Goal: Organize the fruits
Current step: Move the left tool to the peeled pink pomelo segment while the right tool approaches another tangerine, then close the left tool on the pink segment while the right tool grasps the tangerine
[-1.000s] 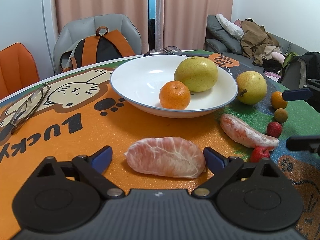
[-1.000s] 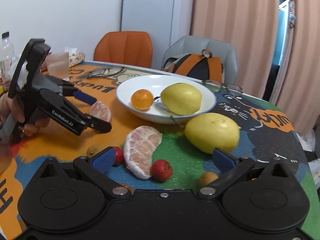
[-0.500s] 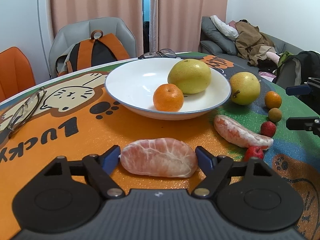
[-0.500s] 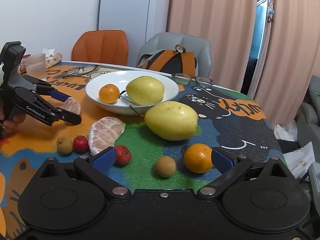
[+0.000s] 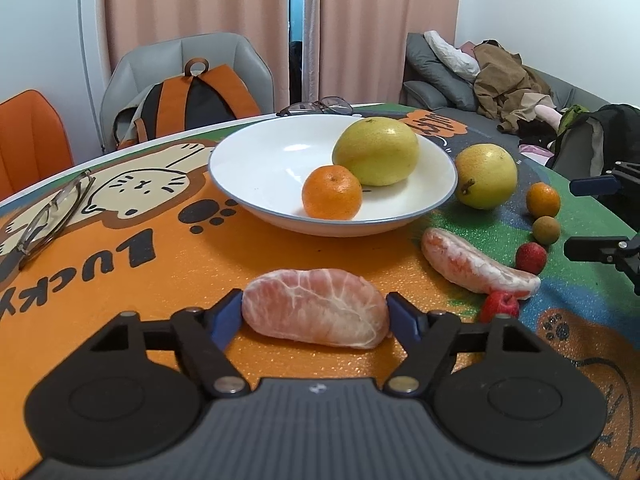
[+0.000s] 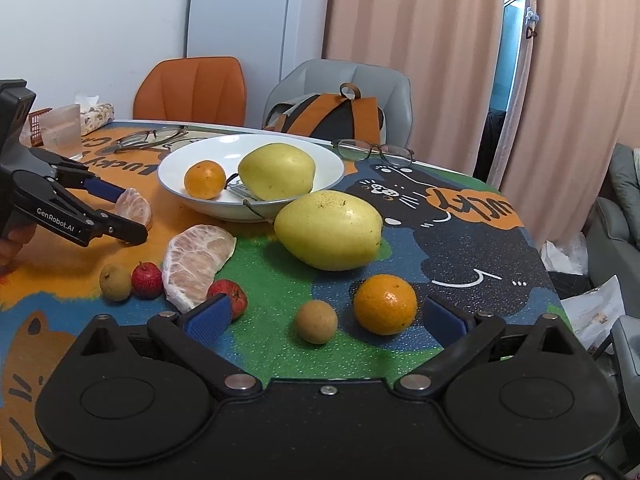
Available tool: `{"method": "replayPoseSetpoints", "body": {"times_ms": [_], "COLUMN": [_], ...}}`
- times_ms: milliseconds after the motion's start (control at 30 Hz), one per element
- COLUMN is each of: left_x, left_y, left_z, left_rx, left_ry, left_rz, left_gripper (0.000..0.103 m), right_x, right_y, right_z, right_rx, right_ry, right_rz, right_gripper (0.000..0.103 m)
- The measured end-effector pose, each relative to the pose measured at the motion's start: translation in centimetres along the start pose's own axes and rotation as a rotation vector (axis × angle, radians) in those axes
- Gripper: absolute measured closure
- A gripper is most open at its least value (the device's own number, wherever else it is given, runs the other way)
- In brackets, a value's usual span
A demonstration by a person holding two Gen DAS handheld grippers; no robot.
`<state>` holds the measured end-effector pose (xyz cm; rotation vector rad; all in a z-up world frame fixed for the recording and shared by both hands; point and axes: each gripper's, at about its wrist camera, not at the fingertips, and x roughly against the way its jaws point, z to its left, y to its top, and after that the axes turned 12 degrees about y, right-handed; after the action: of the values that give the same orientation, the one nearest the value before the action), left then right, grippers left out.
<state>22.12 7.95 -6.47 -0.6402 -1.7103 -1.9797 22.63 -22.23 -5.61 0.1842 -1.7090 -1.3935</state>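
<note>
My left gripper [image 5: 315, 316] is shut on a peeled pomelo segment [image 5: 316, 307] that rests on the orange mat; it also shows in the right wrist view [image 6: 134, 207]. A white bowl [image 5: 260, 168] ahead holds a mandarin [image 5: 332, 192] and a yellow pomelo [image 5: 376, 151]. My right gripper [image 6: 326, 316] is open and empty, low over the mat, with a mandarin [image 6: 385, 304] and a longan [image 6: 316, 321] between its fingers. A second pomelo [image 6: 329, 230], a second peeled segment [image 6: 196, 258], small red fruits [image 6: 147, 274] and another longan [image 6: 115, 282] lie on the mat.
Glasses [image 5: 48, 216] lie at the left on the mat, another pair [image 6: 374, 151] behind the bowl. A grey chair with an orange backpack [image 5: 192, 100] and an orange chair [image 6: 192, 88] stand behind the table. A tissue pack [image 6: 96, 114] sits far left.
My left gripper has closed in on the peeled segment until both pads touch it. My right gripper has pulled back and to the right, bringing the mandarin and longan between its fingers.
</note>
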Motion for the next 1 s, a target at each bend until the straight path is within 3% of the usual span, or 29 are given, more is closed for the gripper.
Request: {"method": "replayPoseSetpoints", "body": {"times_ms": [300, 567, 633, 833, 1000], "left_x": [0.1, 0.3, 0.4, 1.1, 2.3], "left_y": [0.0, 0.0, 0.0, 0.3, 1.0], "left_z": [0.1, 0.1, 0.1, -0.1, 0.0], "left_rx": [0.013, 0.017, 0.016, 0.017, 0.028], "left_ry": [-0.001, -0.002, -0.007, -0.019, -0.03], "left_rz": [0.0, -0.001, 0.0, -0.018, -0.048], "left_gripper": [0.031, 0.032, 0.032, 0.032, 0.032], "right_x": [0.1, -1.0, -1.3, -2.2, -2.8], "right_y": [0.2, 0.3, 0.4, 0.6, 0.4], "right_z": [-0.9, -3.1, -3.6, -4.5, -5.2], "right_rx": [-0.026, -0.113, -0.136, -0.181, -0.222], "right_ry": [-0.023, -0.034, -0.028, -0.023, -0.014], "right_rz": [-0.006, 0.011, 0.009, 0.017, 0.03], "right_gripper": [0.004, 0.025, 0.025, 0.04, 0.047]}}
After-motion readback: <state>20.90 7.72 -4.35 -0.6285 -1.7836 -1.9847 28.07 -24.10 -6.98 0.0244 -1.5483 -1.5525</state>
